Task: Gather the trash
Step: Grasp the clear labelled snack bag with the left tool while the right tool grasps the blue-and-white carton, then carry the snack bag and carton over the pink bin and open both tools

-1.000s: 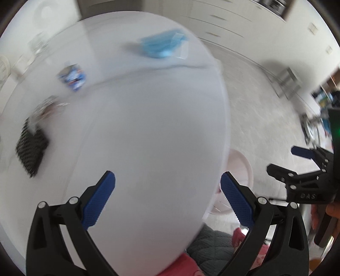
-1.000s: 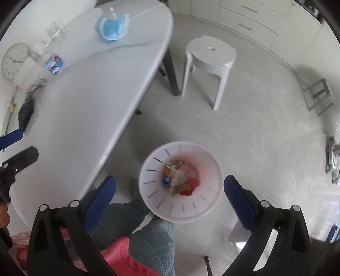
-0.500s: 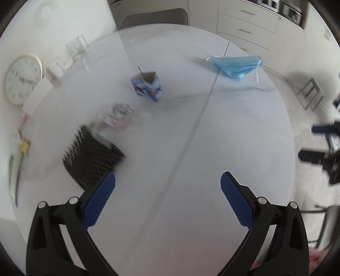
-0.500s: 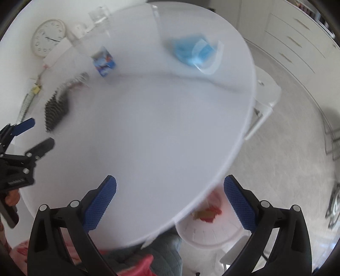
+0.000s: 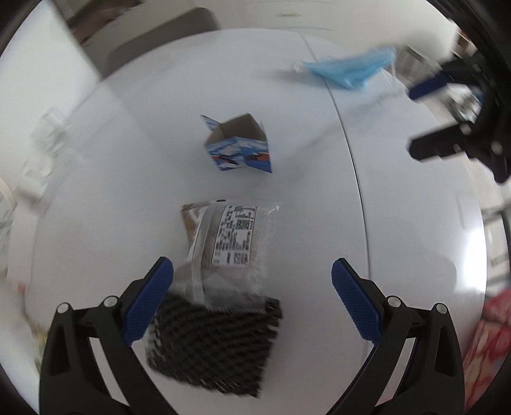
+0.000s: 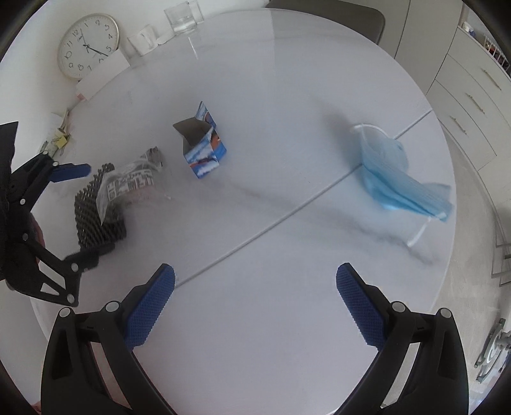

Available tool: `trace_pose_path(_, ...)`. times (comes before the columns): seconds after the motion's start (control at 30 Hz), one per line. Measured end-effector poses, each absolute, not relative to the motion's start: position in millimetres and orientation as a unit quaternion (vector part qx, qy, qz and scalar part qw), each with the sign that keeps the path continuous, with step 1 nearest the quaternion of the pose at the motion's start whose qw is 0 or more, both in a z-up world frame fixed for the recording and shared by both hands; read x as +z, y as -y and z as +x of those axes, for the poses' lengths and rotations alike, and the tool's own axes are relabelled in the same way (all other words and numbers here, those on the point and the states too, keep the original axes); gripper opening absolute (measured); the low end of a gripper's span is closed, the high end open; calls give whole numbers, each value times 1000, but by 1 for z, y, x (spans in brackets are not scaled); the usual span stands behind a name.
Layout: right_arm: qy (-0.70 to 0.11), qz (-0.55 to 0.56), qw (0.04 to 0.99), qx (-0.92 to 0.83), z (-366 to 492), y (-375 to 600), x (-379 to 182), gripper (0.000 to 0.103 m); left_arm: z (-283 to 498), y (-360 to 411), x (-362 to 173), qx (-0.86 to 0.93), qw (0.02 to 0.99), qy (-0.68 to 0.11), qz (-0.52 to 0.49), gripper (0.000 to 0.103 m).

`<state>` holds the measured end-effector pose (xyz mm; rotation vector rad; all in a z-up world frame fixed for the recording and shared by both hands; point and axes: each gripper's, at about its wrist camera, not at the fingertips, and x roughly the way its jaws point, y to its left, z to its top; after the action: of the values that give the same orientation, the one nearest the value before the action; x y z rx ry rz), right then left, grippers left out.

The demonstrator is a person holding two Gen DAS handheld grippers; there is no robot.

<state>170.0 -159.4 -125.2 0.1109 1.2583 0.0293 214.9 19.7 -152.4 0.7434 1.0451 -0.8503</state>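
On the table lie 4 scraps. Largest, the mask (soft, limp) near the right edge; then black mesh, wrapper atop it, carton: light, crushable. Left gripper and right gripper gape wide, empty; pinch the wrapper's edge.

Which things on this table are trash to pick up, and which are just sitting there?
Likely trash:
- face mask
- small carton, top torn open
- clear wrapper
- black mesh sleeve, partly under the wrapper

Probably just lying about:
- clock
- two glasses
- papers and clips at the table's edge

Both grippers are open and empty.
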Motion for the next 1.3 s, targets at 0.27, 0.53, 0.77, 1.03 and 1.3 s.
trace_pose_path(0.27, -598, 73, 798, 1, 185, 154, -136, 100, 257, -7, -177, -432, 667, -502, 342, 93)
trace_pose_path(0.53, -594, 77, 801, 19, 203, 148, -137, 100, 277, -12, -182, -447, 664, -526, 285, 53)
trace_pose_path(0.77, -577, 8, 811, 93, 244, 117, -136, 100, 292, -30, -174, -426, 688, -545, 219, 50)
trace_pose_path(1.03, -595, -24, 794, 121, 306, 92, -157, 85, 298, -66, -153, -377, 734, -534, 184, 50)
trace_pose_path(1.3, -627, -1, 770, 121, 313, 96, -173, 37, 293, -82, -146, -370, 749, -530, 145, 50)
